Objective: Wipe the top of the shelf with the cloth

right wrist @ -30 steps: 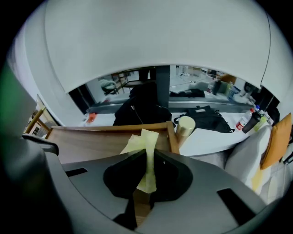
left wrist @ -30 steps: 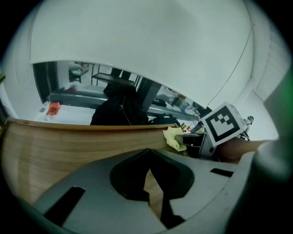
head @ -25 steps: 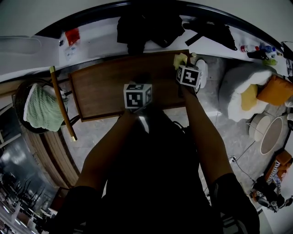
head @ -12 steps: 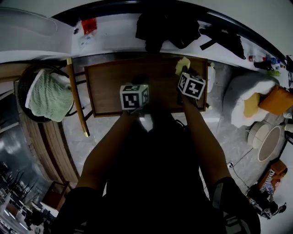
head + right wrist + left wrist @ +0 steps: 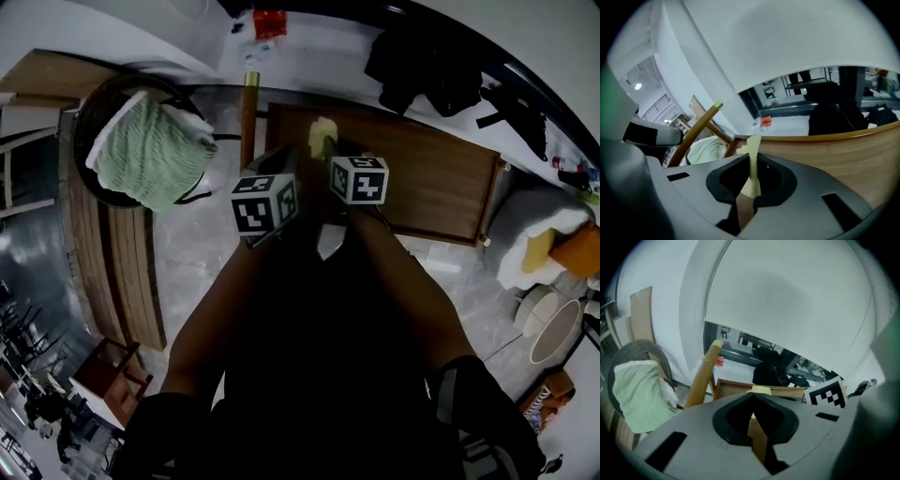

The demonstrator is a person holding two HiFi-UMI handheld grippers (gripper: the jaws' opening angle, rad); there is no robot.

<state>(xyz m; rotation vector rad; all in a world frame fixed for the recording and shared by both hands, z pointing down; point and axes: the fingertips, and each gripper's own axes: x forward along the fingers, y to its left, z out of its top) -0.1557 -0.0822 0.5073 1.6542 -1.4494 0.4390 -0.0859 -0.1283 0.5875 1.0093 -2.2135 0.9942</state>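
Observation:
The brown wooden shelf top (image 5: 422, 173) runs across the head view and fills the right gripper view (image 5: 834, 150). My right gripper (image 5: 330, 152) is over the shelf's left end, shut on the pale yellow cloth (image 5: 322, 136). A strip of that cloth stands up between its jaws (image 5: 753, 161). Just left of it, my left gripper (image 5: 285, 161) hangs at the shelf's left edge, with its jaws (image 5: 752, 399) closed on nothing. The left gripper view shows the cloth (image 5: 761, 389) lying on the shelf (image 5: 733, 387).
A round dark basket chair holding a green knitted cloth (image 5: 145, 150) stands left of the shelf. A wooden pole (image 5: 249, 105) leans between them. Black clothing (image 5: 427, 61) lies on the white ledge behind. A white beanbag (image 5: 539, 239) with cushions sits at the right.
My right gripper has carried the cloth from the shelf's right end along the top to its left end. The left gripper moved left with it, to the shelf's left edge.

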